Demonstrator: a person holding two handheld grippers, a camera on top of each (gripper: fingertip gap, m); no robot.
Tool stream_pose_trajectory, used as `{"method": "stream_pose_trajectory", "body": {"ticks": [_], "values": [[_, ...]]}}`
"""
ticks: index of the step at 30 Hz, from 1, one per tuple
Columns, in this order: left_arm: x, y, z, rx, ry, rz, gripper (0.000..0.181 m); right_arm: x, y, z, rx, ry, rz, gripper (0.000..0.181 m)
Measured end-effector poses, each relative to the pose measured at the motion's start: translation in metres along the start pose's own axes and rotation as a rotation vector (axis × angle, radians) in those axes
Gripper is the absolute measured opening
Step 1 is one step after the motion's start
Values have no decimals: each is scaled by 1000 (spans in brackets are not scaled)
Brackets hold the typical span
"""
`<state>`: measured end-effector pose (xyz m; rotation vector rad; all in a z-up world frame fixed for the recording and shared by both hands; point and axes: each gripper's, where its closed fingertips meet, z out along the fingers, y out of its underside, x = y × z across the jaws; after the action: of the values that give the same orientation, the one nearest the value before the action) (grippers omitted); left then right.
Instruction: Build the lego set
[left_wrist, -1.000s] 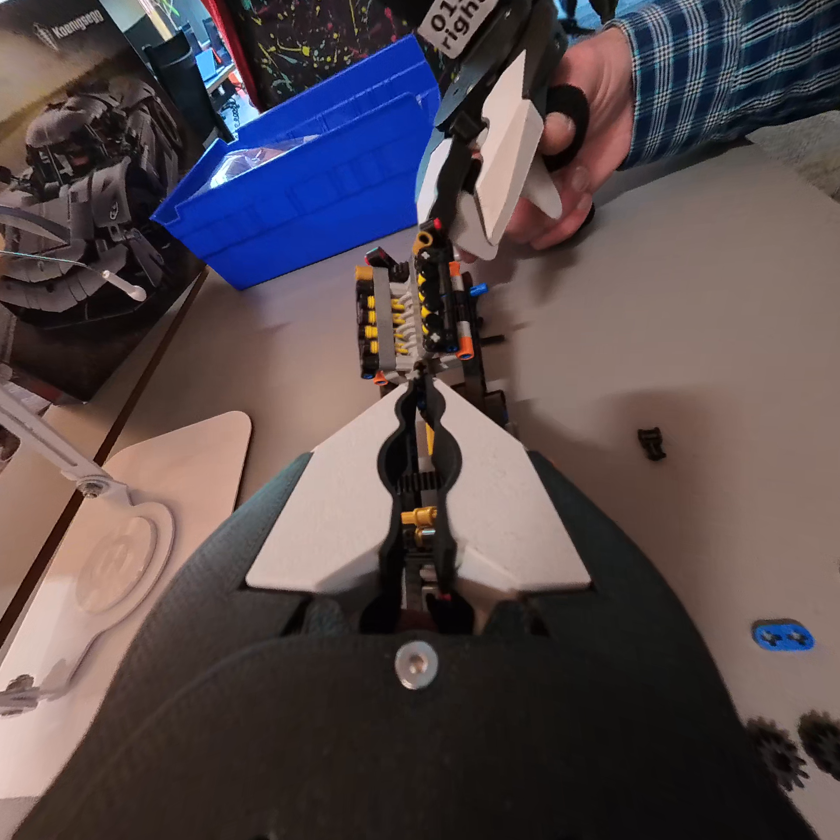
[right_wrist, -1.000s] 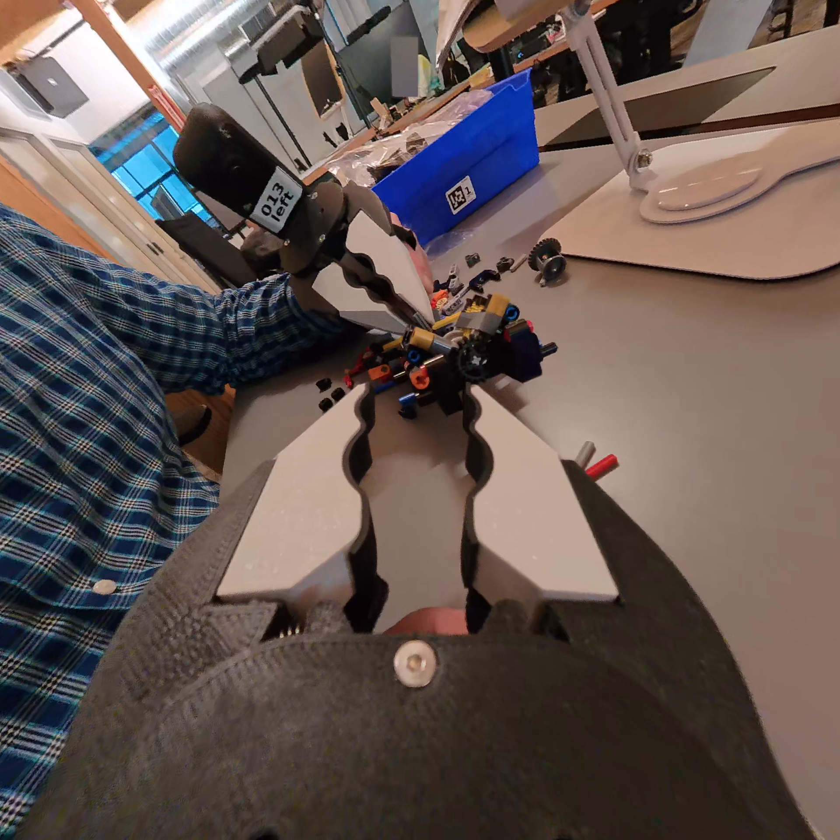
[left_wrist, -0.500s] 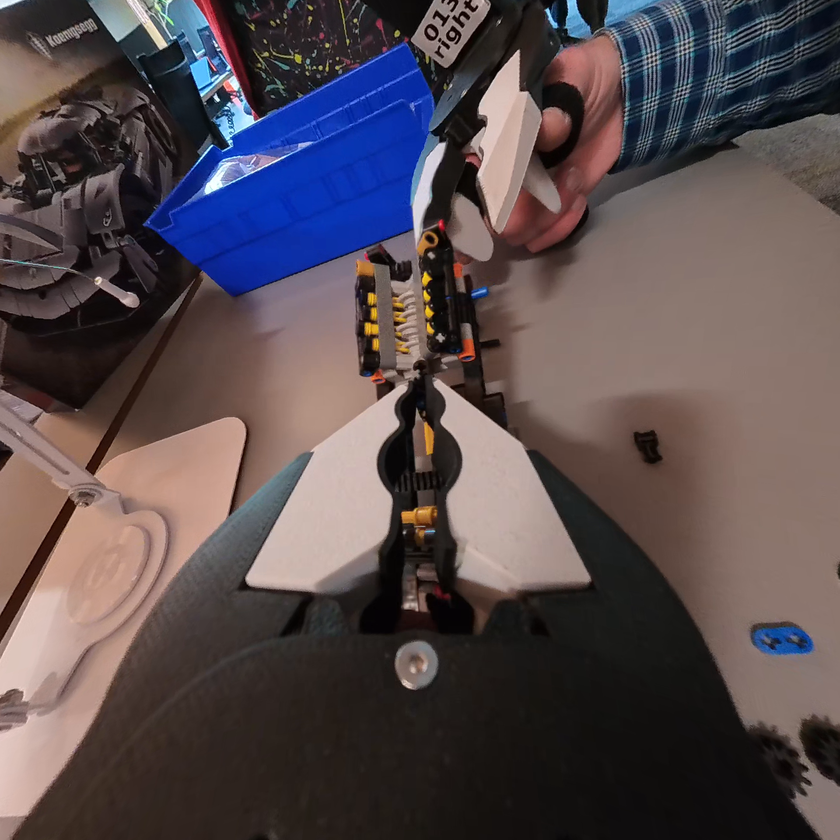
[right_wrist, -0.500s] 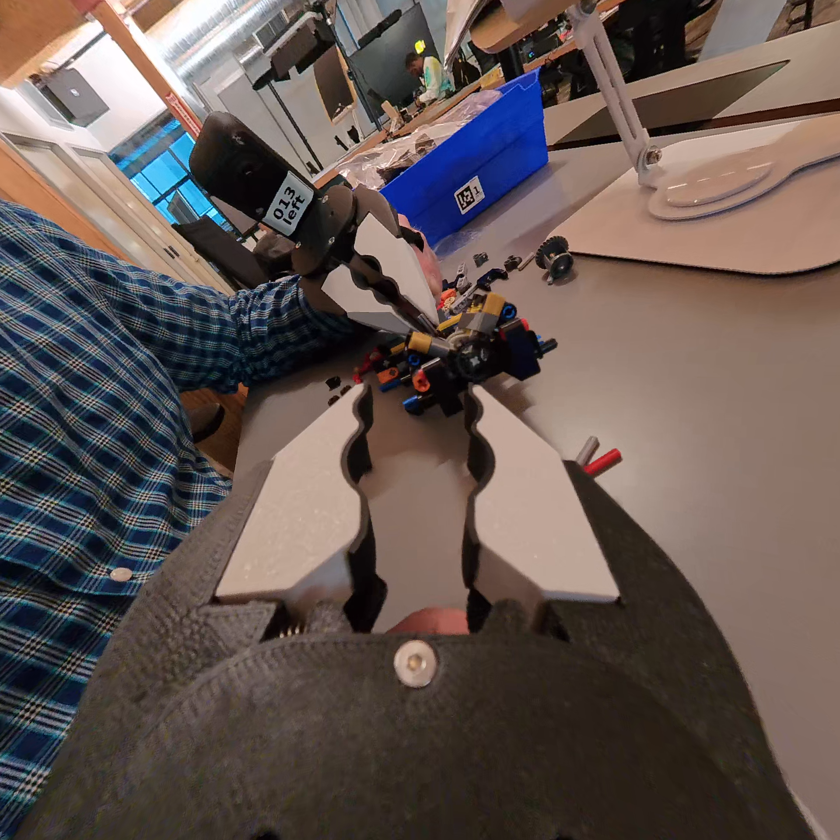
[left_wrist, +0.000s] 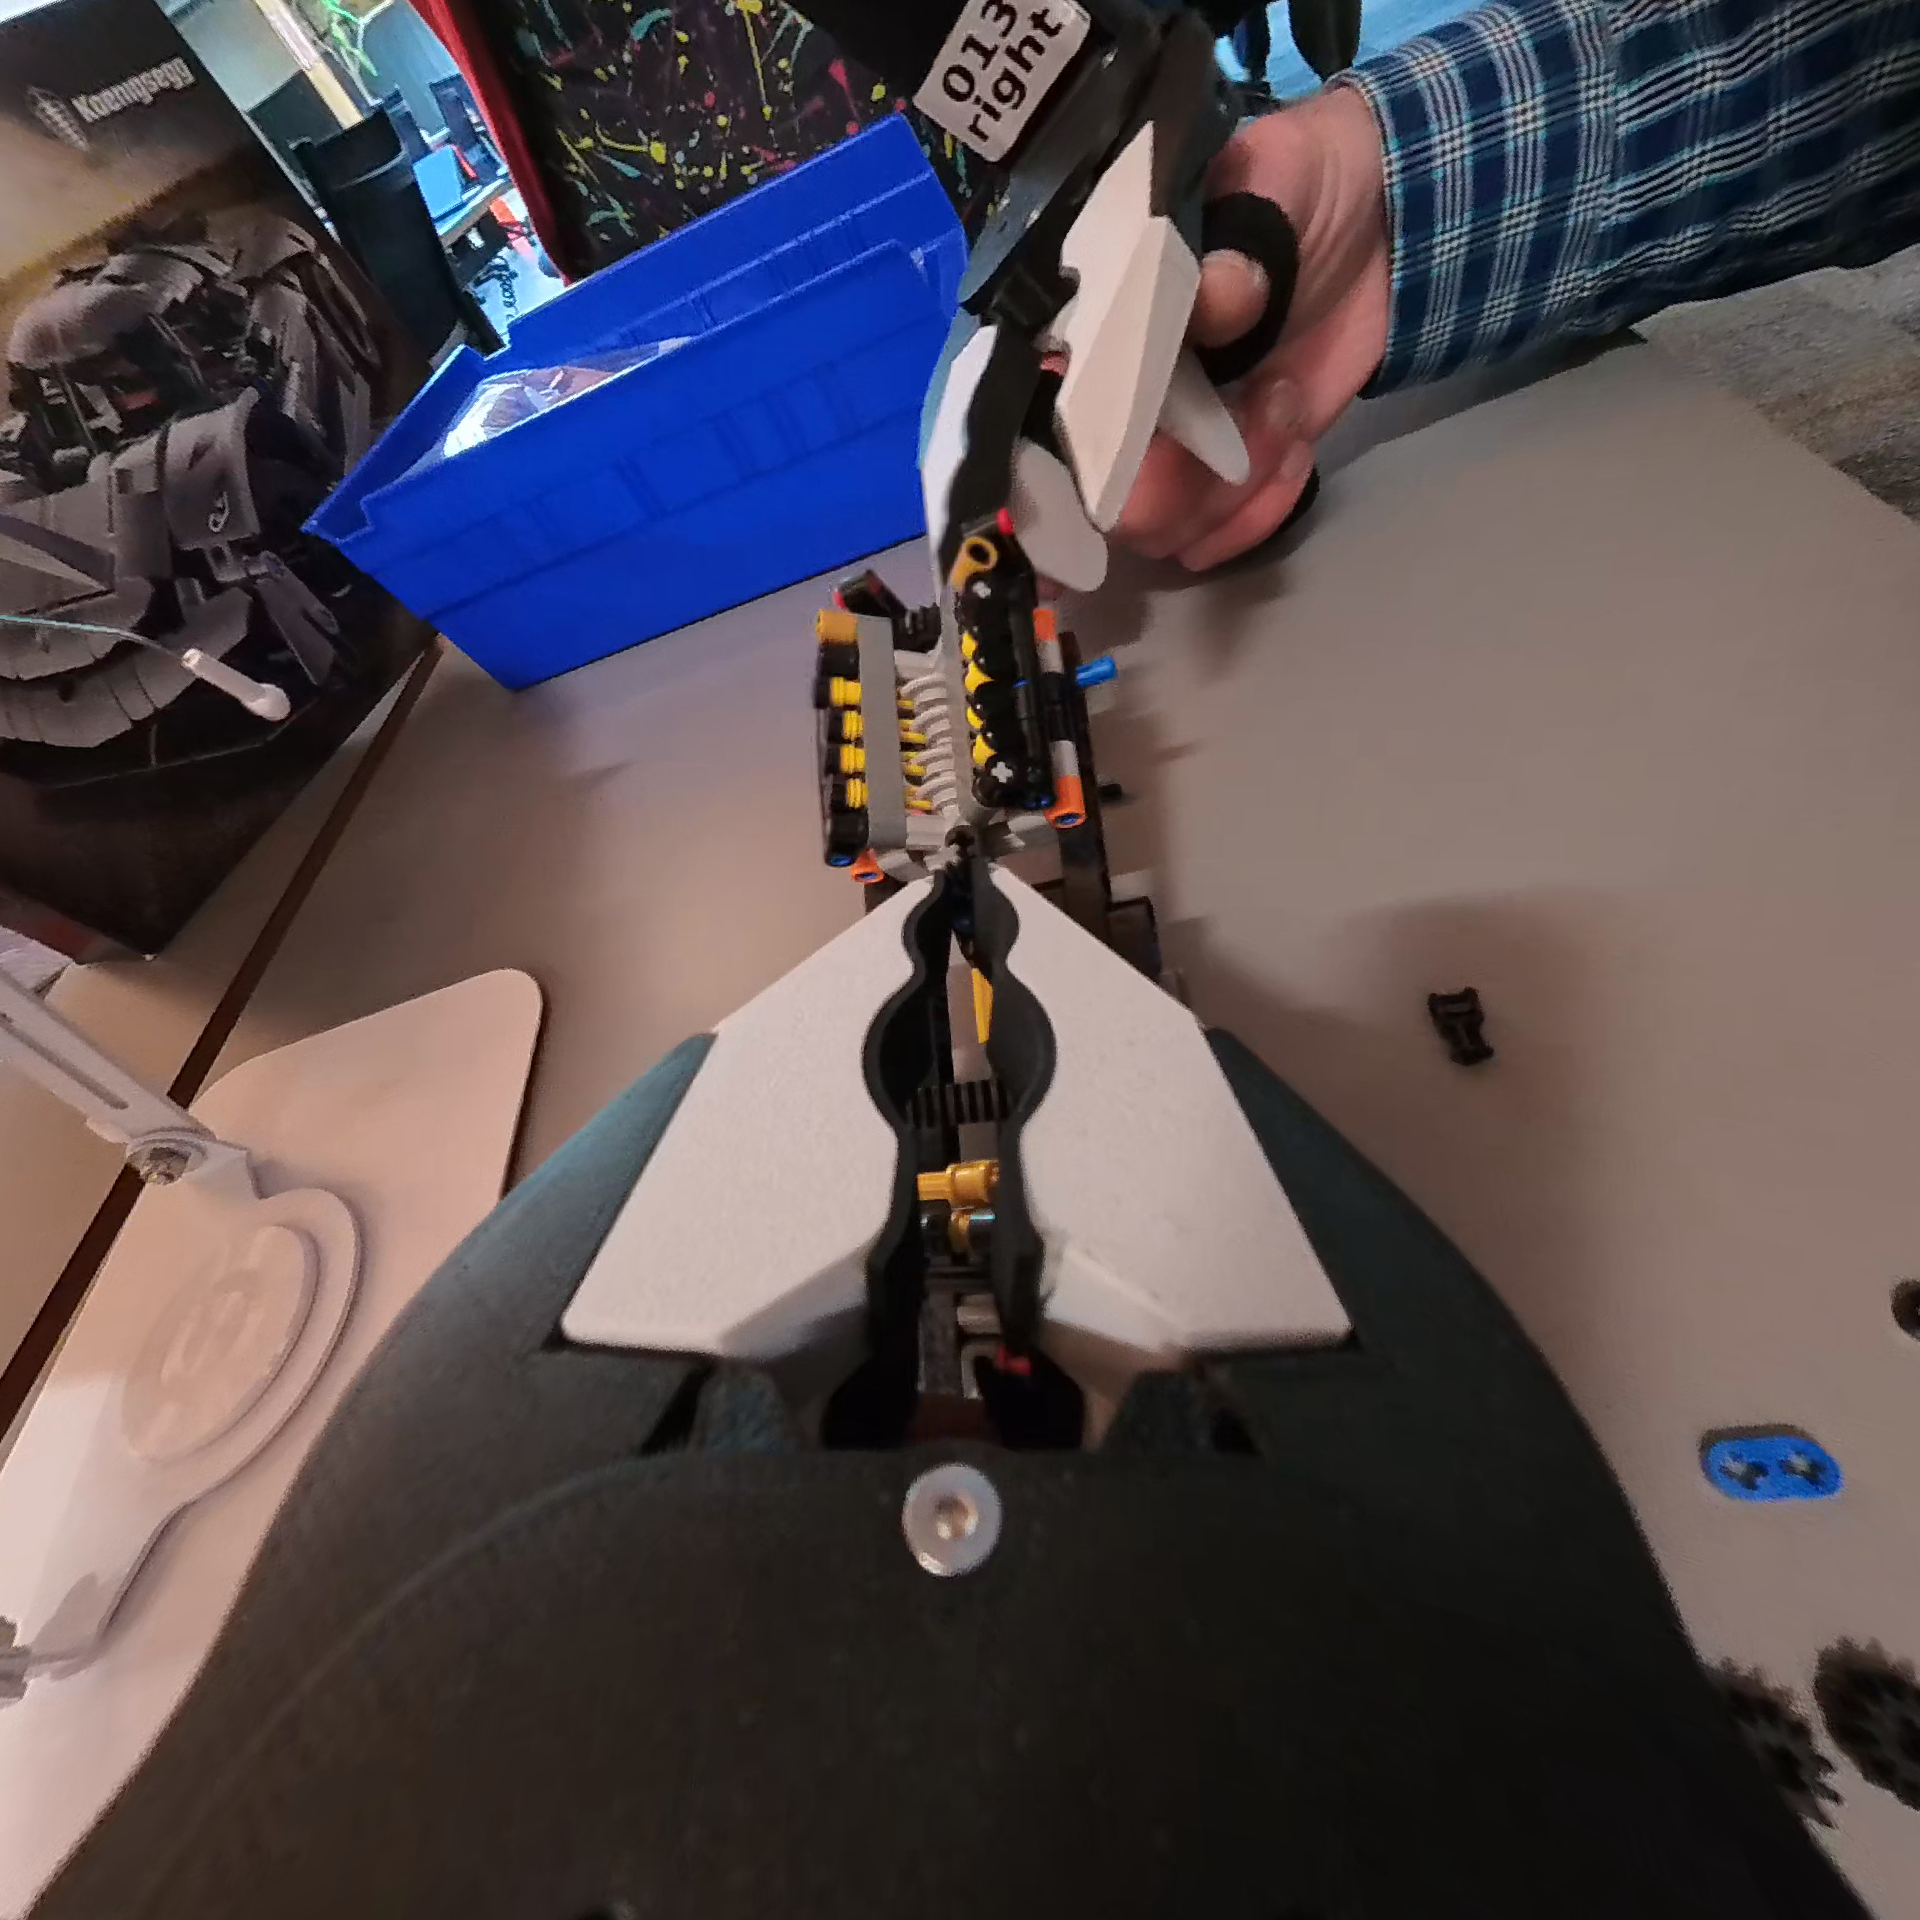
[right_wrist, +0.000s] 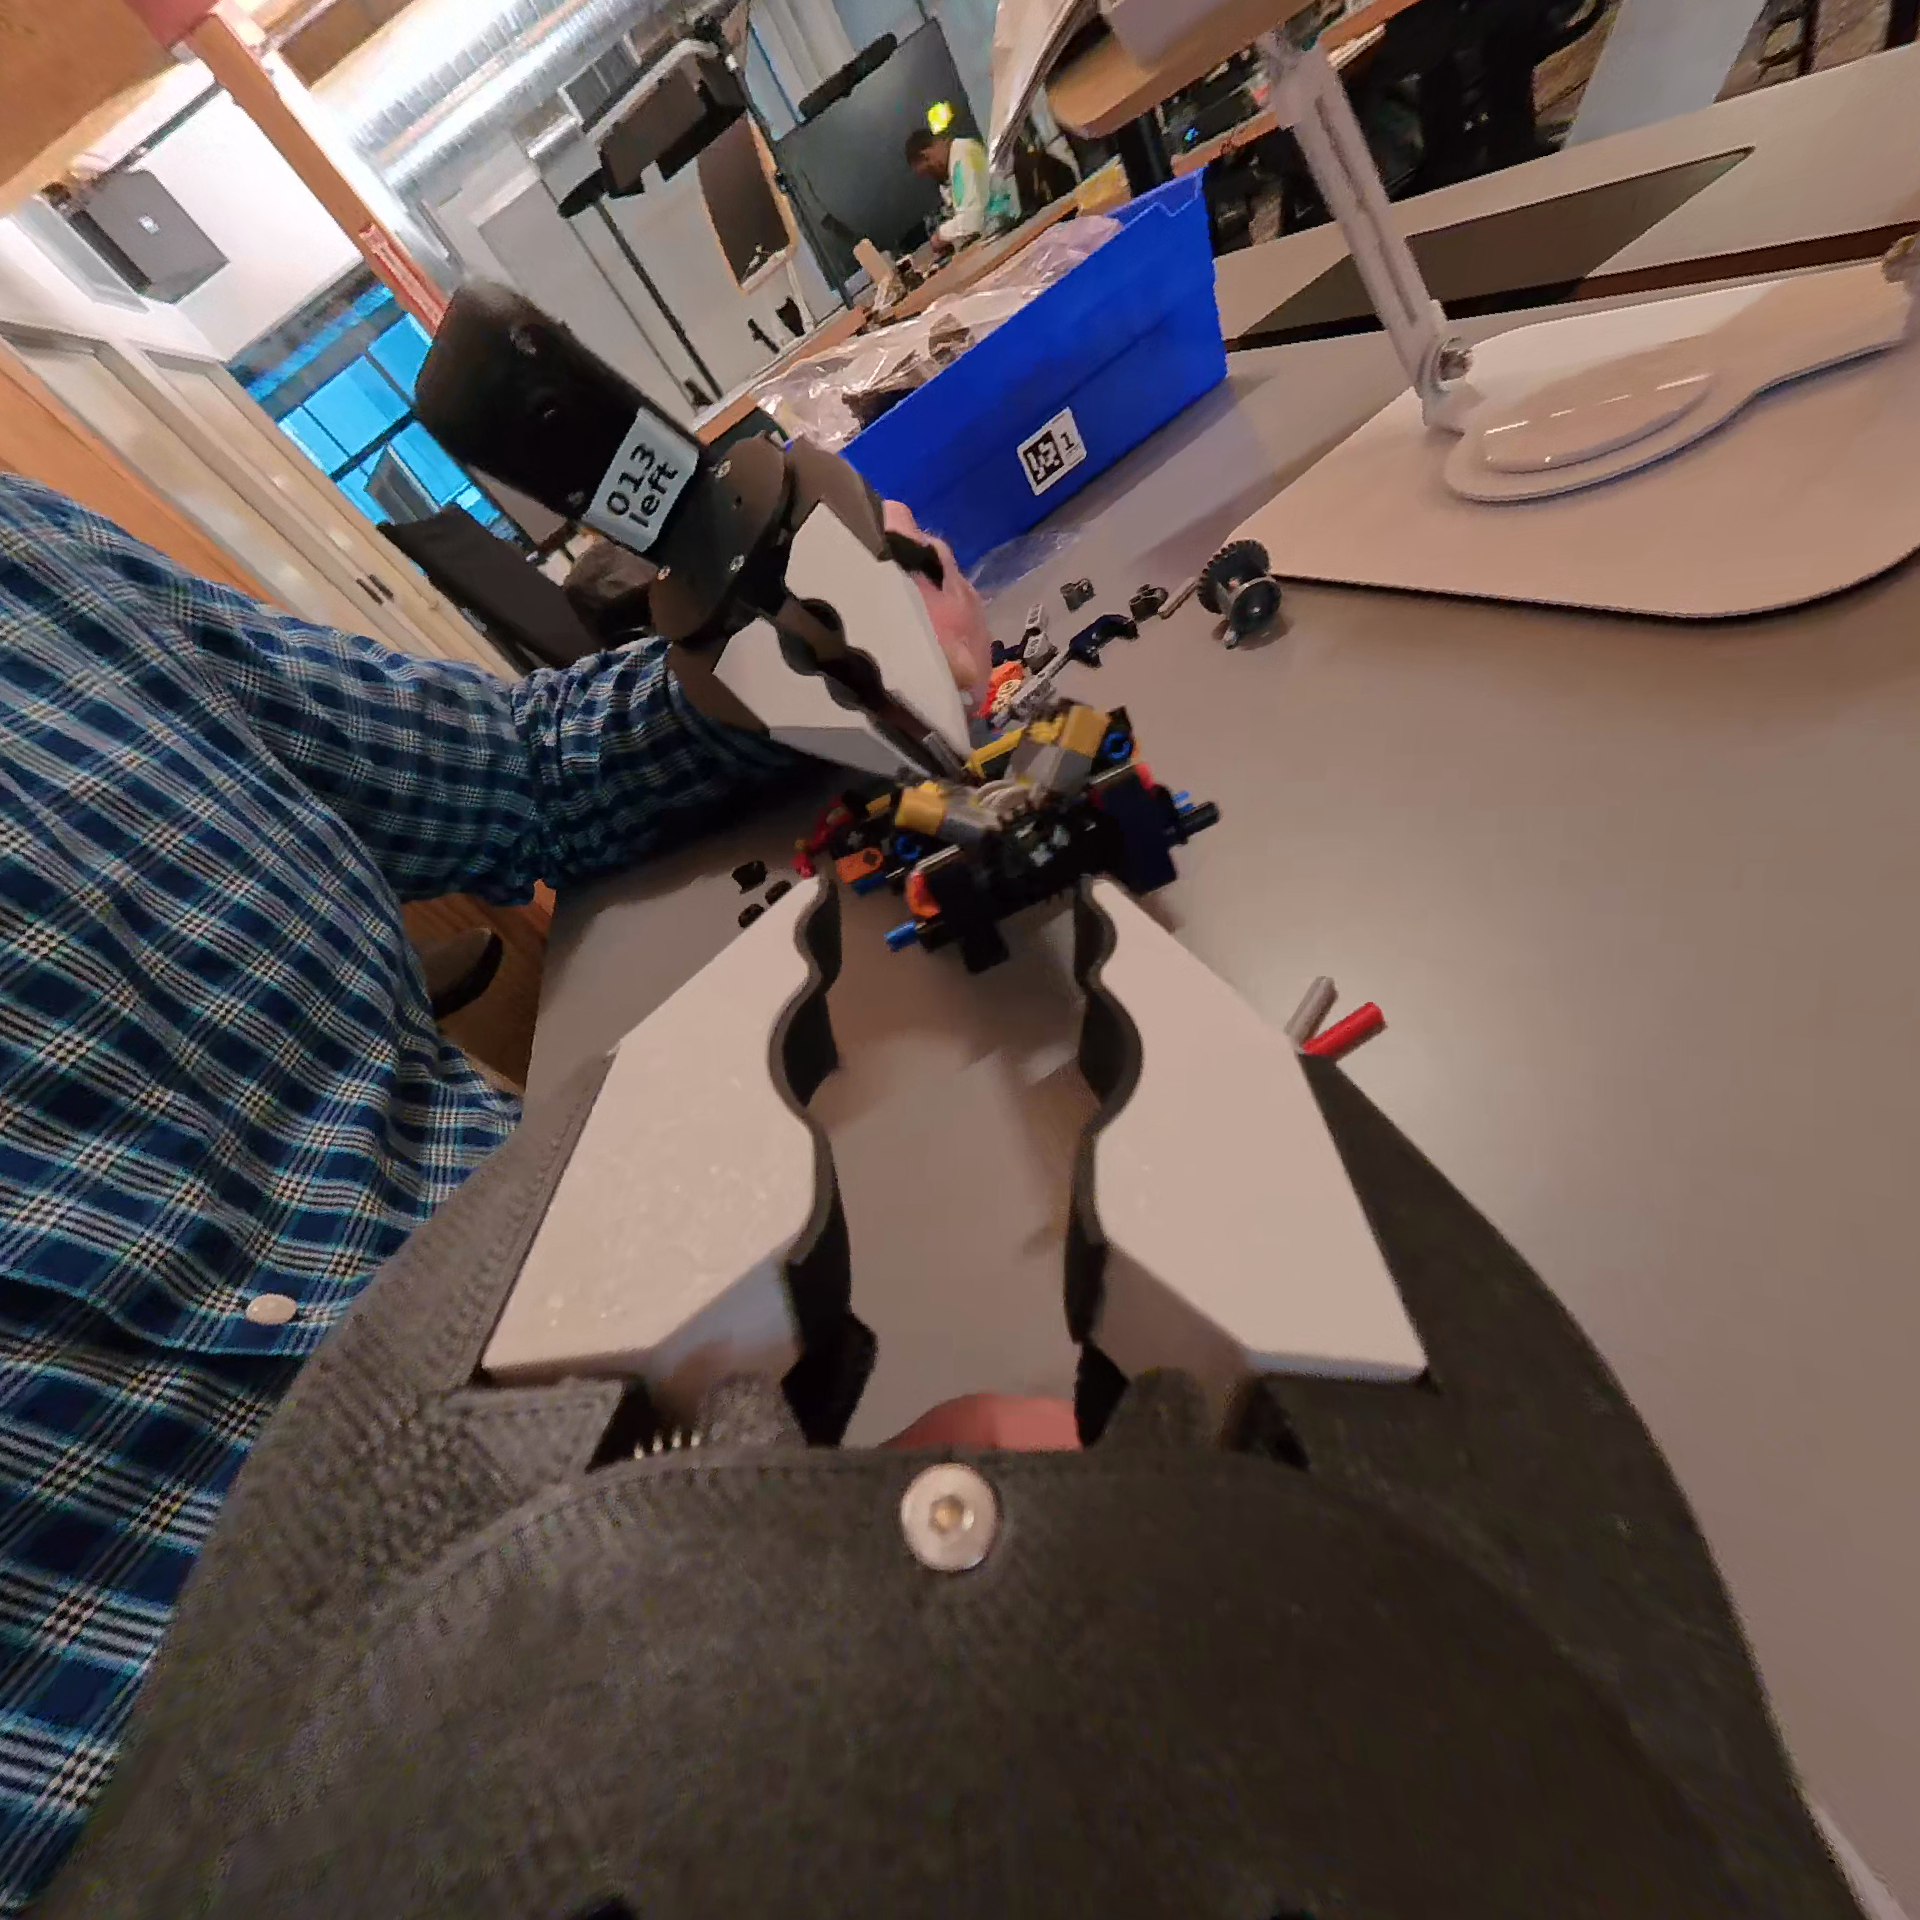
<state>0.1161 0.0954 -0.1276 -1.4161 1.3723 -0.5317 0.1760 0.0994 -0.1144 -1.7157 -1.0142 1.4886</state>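
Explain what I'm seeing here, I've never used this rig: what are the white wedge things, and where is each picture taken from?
There is no robot arm here. A person holds a hand-operated two-finger gripper in each hand; the white wedges are the fingers. Each picture comes from a camera on one gripper, looking along its fingers.

In the left wrist view, the left gripper is shut on the half-built black, yellow and grey lego assembly, which rests on the grey table. The right gripper is open and empty, its tips close to the assembly's other end.

On the table lie a blue plastic bin, a small black connector, a blue two-hole piece, a red pin and black gears.
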Motion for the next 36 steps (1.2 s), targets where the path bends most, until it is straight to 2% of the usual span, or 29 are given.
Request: {"method": "stream_pose_trajectory", "body": {"ticks": [3,7,13,15,21,23,25,28,31,36], "values": [[1,-1,1,-2,-3,10,0,2,0,1,2,7,13,55],[1,-1,1,4,1,1,0,-4,1,6,-6,-7,-21,58],[-1,-1,0,3,-11,1,0,-9,6,2,-34,-35,-24,39],[0,-1,0,5,-5,1,0,-2,2,1,-20,10,-27,50],[1,-2,1,6,-1,5,0,-4,4,7,-39,0,-39,55],[1,-1,1,4,-4,9,0,-5,3,6,-37,-8,-43,51],[1,-3,0,12,-4,1,0,-8,6,3,-46,-30,-44,34],[1,-1,1,8,-3,3,0,-6,6,1,-49,-12,-39,37],[3,-2,2,9,2,7,0,1,2,0,-33,21,-27,52],[4,-1,2,6,1,11,0,-4,4,6,-47,3,-46,55]]}}
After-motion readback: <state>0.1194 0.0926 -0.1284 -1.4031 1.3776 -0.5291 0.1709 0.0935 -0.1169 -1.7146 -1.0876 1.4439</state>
